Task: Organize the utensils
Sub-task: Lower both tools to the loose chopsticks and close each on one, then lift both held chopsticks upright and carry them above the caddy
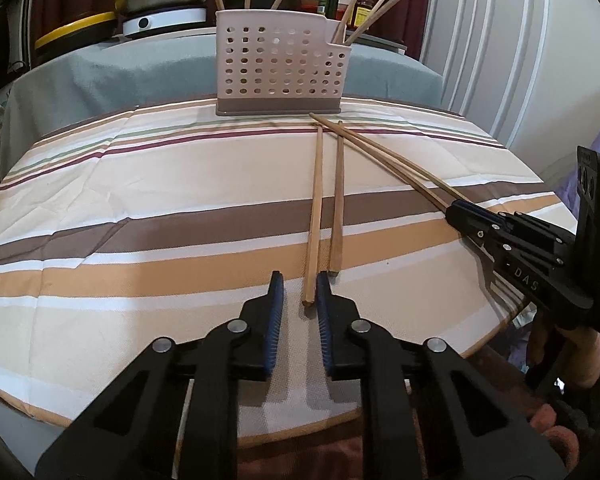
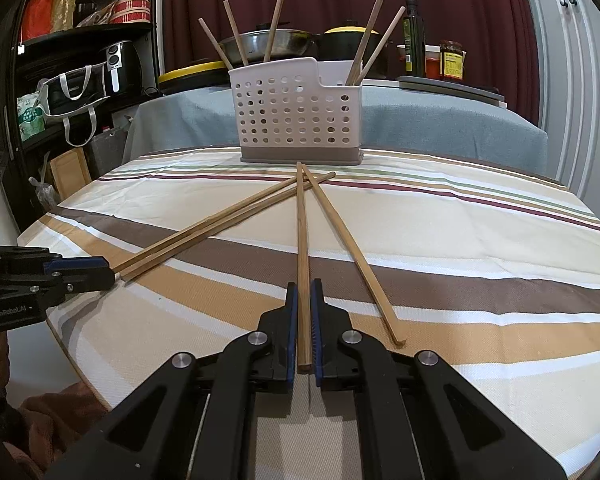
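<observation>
A white perforated utensil holder (image 1: 280, 64) (image 2: 296, 116) stands upright at the far side of the striped table, with several wooden chopsticks sticking out of it. More chopsticks lie flat in front of it, fanning toward me. My left gripper (image 1: 299, 280) (image 2: 104, 270) is open, and the near end of one chopstick (image 1: 316, 208) lies between its fingertips; a second chopstick (image 1: 337, 200) lies just right of it. My right gripper (image 2: 304, 286) (image 1: 456, 210) is shut on another chopstick (image 2: 302, 240), which runs between its blue pads. Its partner (image 2: 352, 252) lies loose to the right.
The round table's striped cloth (image 1: 140, 240) (image 2: 480, 240) ends close to both grippers. Behind it a grey-covered counter (image 2: 440, 120) carries pans, bottles and jars. A black shelf (image 2: 80, 60) with appliances and bags stands at the left, white cabinet doors (image 1: 500, 40) at the right.
</observation>
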`<act>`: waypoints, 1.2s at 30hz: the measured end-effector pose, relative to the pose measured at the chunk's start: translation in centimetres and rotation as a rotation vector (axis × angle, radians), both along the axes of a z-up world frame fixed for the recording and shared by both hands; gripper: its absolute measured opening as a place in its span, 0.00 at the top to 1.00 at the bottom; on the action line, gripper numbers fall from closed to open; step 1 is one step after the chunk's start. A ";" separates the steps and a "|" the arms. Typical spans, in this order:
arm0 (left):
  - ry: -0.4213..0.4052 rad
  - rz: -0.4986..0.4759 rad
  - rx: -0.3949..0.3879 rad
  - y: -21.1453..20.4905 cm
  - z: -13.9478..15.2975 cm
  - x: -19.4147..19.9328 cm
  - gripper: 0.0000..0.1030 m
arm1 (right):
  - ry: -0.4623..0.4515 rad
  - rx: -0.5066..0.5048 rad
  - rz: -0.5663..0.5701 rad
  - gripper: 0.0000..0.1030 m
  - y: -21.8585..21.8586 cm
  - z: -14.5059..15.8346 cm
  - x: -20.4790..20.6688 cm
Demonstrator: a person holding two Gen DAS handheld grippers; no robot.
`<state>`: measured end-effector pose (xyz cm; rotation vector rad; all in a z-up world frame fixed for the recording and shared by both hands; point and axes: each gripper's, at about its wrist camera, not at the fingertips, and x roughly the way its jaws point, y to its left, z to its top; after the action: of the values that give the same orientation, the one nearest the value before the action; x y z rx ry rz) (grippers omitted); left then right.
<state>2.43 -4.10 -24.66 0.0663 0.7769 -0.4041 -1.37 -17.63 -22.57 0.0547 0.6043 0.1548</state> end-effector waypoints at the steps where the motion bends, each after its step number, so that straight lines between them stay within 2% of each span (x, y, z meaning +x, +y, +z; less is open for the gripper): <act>1: -0.005 0.000 0.003 -0.1 -0.1 0.0 0.93 | 0.000 -0.001 0.000 0.93 0.0 0.0 0.0; 15: -0.067 0.038 -0.011 0.5 1.0 0.0 0.94 | -0.002 0.000 -0.044 0.93 -1.1 0.6 0.0; 24: -0.143 0.055 -0.023 1.1 3.7 -0.3 0.94 | -0.084 -0.003 -0.062 0.93 -1.6 4.1 -0.9; 36: -0.280 0.075 -0.060 2.0 9.0 -1.7 0.94 | -0.204 -0.005 -0.064 0.93 -1.5 9.3 -1.9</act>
<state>0.73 -2.09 -15.63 0.0370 0.4890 -0.3379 -3.27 -19.12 -13.28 0.0529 0.3989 0.0949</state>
